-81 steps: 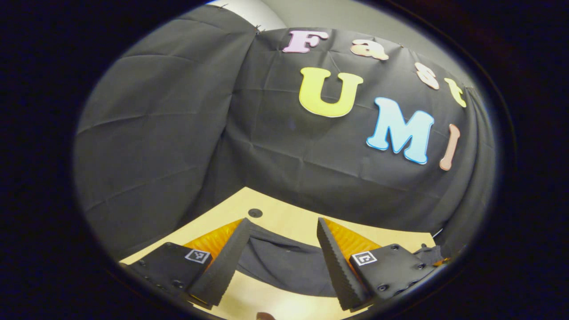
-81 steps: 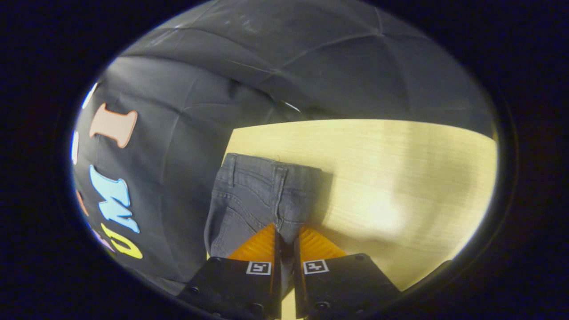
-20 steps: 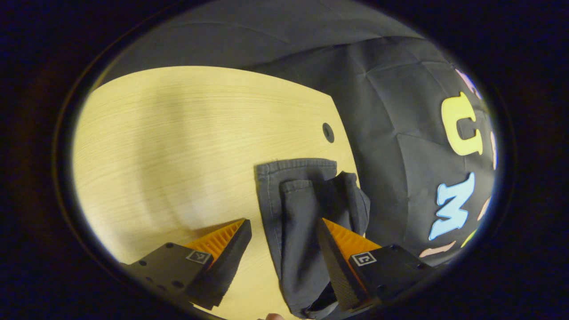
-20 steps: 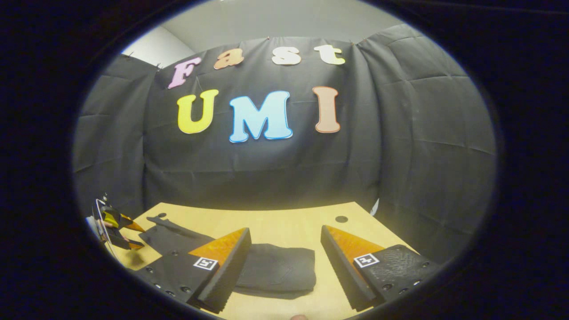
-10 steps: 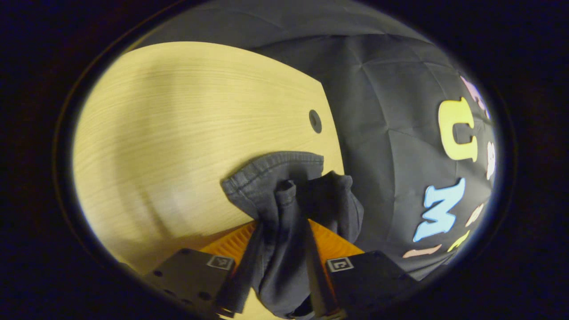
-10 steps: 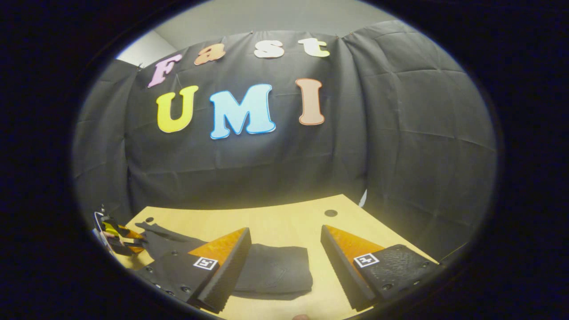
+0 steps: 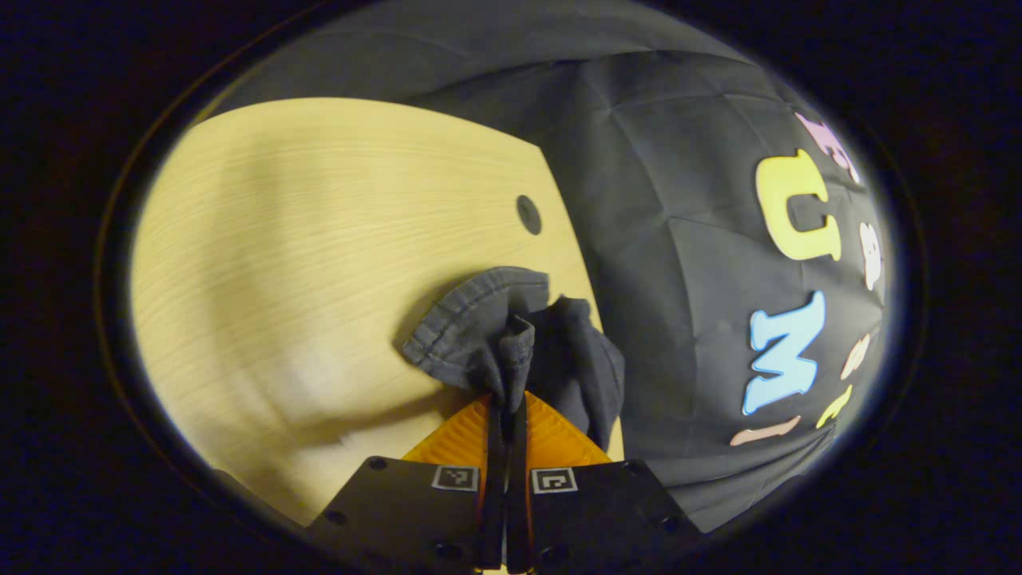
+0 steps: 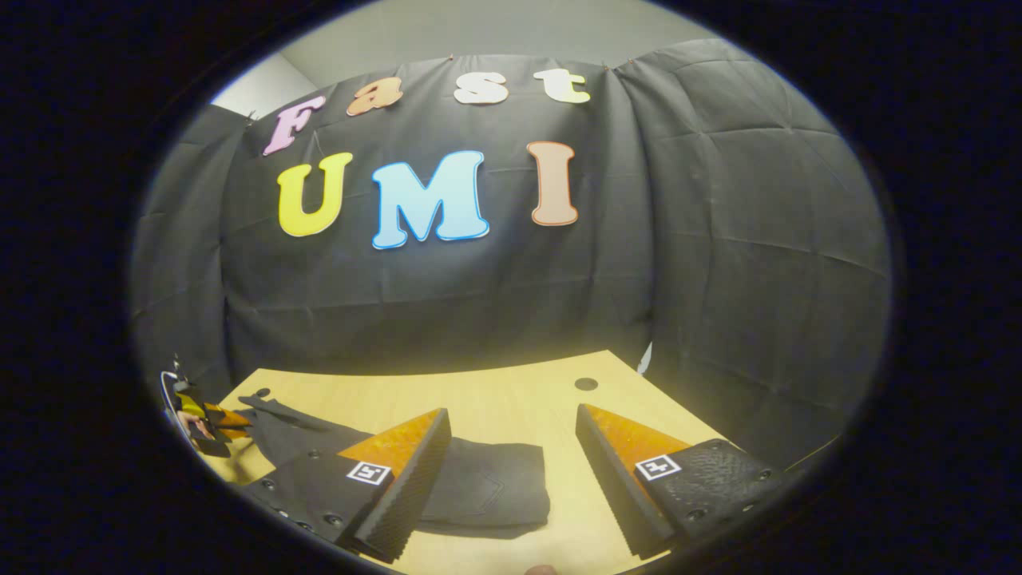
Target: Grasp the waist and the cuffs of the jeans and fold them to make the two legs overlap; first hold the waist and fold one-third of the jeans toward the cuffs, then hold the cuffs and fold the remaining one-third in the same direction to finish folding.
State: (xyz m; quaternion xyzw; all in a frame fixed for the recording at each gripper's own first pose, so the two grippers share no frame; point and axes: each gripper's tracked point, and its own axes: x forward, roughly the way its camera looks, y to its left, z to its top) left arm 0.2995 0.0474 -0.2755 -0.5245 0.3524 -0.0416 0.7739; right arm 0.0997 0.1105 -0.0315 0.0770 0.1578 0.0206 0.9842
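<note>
In the left gripper view my left gripper [image 7: 505,406] is shut on the cuffs [image 7: 499,331] of the dark grey jeans, which bunch up just past the fingertips over the wooden table [image 7: 319,239]. In the right gripper view my right gripper [image 8: 511,415] stands open above the table, with nothing between its fingers. Beyond it lies the folded waist part of the jeans [image 8: 491,479], flat on the table. The legs [image 8: 287,427] stretch away to the left, where the left gripper [image 8: 209,421] holds their end.
A round cable hole [image 7: 528,214] sits in the table near the far edge, just beyond the cuffs; another cable hole [image 8: 586,384] lies at the table's right back corner. Black cloth walls close the booth behind and beside the table.
The left gripper's fingers have closed fully on the cuffs and the cloth has bunched and risen a little. The right gripper stays open and has hardly moved.
</note>
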